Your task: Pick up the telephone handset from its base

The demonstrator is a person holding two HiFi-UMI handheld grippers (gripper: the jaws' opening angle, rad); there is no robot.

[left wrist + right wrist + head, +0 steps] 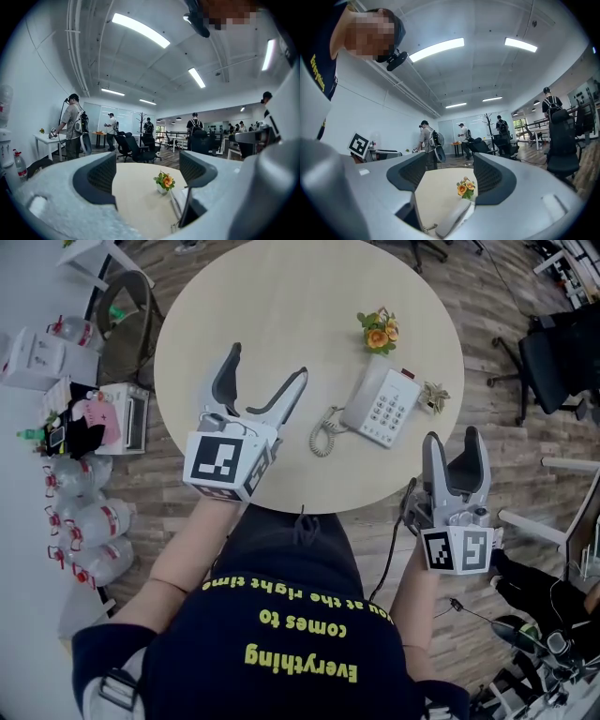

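In the left gripper view, the telephone [177,202] is mostly hidden behind a jaw.

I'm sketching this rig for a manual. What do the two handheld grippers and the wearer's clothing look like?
The left gripper and right gripper are light grey plastic, lined inside with dark ribbed pads. Each carries a white cube printed with black square markers. The person wears a dark short-sleeved shirt with yellow lettering.

Smooth white plastic telephone [380,407] on matt beige table [281,324].
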